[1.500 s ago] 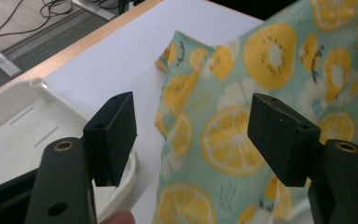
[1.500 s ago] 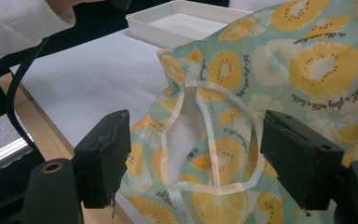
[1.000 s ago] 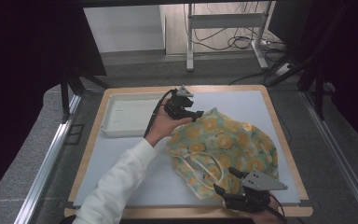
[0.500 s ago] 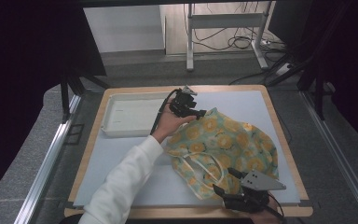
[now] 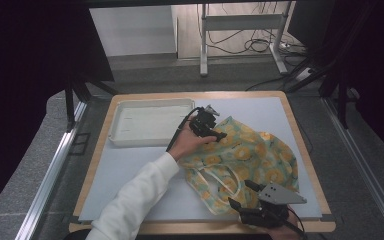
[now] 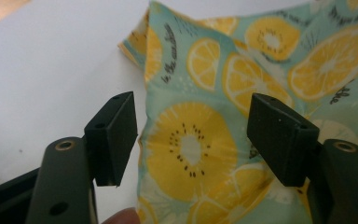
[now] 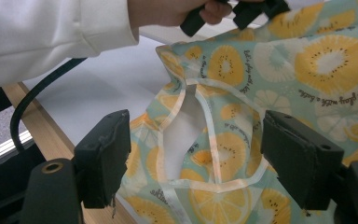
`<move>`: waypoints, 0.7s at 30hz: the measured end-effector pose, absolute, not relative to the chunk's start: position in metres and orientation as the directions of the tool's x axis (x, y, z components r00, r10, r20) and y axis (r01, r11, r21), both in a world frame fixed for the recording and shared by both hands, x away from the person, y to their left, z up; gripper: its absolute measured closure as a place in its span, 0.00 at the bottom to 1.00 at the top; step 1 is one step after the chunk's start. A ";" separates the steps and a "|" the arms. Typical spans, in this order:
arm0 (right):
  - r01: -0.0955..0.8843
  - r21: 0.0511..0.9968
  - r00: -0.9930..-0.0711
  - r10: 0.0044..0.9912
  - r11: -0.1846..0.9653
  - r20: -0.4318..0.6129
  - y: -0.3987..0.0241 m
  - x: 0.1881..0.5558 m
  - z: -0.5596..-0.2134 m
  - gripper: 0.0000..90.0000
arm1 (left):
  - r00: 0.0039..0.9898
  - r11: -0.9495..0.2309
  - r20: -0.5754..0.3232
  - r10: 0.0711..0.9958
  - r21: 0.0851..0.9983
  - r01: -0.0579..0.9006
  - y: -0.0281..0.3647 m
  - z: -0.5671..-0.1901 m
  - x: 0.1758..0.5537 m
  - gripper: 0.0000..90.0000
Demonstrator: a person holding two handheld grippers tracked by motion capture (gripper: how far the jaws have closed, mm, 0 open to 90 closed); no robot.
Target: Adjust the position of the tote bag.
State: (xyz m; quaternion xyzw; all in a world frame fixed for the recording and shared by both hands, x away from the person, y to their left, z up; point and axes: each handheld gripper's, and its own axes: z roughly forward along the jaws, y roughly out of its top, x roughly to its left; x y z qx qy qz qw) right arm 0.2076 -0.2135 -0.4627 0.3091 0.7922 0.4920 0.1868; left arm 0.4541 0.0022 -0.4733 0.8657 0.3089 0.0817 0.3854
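The crumpled teal cloth printed with yellow citrus slices (image 5: 242, 160) is lying right of centre in the high view, on the pale blue mat (image 5: 125, 170), its long axis running from centre down toward the lower right. I am bringing my left gripper (image 5: 219, 135) over its upper-left corner, jaws just opened wide and straddling the fabric's edge (image 6: 191, 149) without pinching it, so this hand is the nearer one. My right gripper (image 5: 240, 200) is waiting at the lower right, jaws apart and empty, facing the white strap loop (image 7: 205, 140).
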 end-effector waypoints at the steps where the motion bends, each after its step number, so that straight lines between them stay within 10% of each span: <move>1: 0.306 0.896 -0.739 0.673 0.323 0.009 -0.213 0.208 -0.463 0.28 | 0.793 -0.515 -0.091 0.602 0.714 0.473 0.001 -0.475 0.454 0.36; 12: 0.307 0.895 -0.740 0.673 0.323 0.010 -0.213 0.208 -0.464 0.28 | 0.789 -0.532 -0.111 0.604 0.681 0.503 -0.001 -0.487 0.461 0.43; 21: 0.301 0.897 -0.738 0.675 0.324 0.003 -0.213 0.207 -0.463 0.28 | 0.797 -0.566 -0.129 0.590 0.638 0.522 -0.006 -0.494 0.462 0.87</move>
